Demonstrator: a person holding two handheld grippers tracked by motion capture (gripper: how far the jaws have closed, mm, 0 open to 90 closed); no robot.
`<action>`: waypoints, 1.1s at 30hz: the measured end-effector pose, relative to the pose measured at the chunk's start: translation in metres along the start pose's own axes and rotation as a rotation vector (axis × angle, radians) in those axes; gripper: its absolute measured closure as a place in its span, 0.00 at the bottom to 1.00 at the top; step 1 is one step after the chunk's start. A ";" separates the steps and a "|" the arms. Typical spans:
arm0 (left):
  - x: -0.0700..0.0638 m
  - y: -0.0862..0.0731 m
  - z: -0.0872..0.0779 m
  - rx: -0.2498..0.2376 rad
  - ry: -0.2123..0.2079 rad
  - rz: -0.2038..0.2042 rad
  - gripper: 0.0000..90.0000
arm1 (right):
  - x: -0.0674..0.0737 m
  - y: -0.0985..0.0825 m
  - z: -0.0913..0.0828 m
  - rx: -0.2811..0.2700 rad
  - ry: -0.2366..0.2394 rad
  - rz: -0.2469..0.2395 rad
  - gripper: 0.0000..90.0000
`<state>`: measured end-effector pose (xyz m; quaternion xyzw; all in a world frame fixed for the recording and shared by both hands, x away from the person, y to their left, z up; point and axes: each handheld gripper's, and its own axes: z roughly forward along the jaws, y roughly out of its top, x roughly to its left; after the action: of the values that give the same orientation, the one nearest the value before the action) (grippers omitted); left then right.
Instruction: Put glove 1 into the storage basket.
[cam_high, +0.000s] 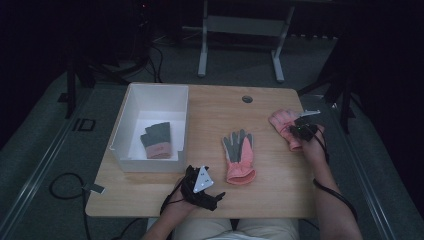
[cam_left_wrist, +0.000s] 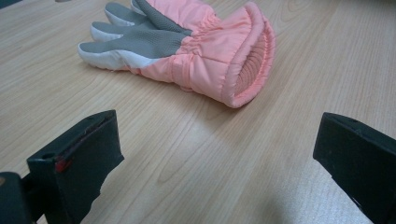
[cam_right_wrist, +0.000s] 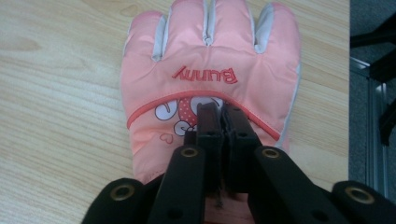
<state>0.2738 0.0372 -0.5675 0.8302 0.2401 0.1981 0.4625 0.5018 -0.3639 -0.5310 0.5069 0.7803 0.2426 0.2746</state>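
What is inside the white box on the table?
One grey glove with a pink cuff lies on the floor of the white box. Anything under it is covered.

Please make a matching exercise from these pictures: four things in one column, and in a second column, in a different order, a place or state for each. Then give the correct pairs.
Things:
1. glove with the word Bunny
2. glove lying palm up
3. grey glove with a pink cuff
4. left gripper

Places or states:
A. inside the white box
B. jaws wide apart, nothing between them
C. middle of the table
D. pinched by the right gripper

Pairs: 1-D, 2-C, 3-A, 4-B
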 end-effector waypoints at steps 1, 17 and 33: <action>0.000 0.000 0.000 0.002 -0.001 0.000 0.01 | -0.001 0.001 -0.001 0.002 0.000 0.015 0.98; 0.000 0.001 0.000 -0.002 0.001 0.005 0.01 | 0.016 0.000 -0.077 -0.062 -0.077 0.224 1.00; -0.002 0.002 -0.001 -0.005 0.002 0.015 0.01 | 0.072 -0.022 -0.158 -0.166 -0.081 0.240 1.00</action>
<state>0.2722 0.0358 -0.5656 0.8306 0.2339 0.2028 0.4629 0.3566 -0.3213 -0.4426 0.5812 0.6797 0.3168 0.3160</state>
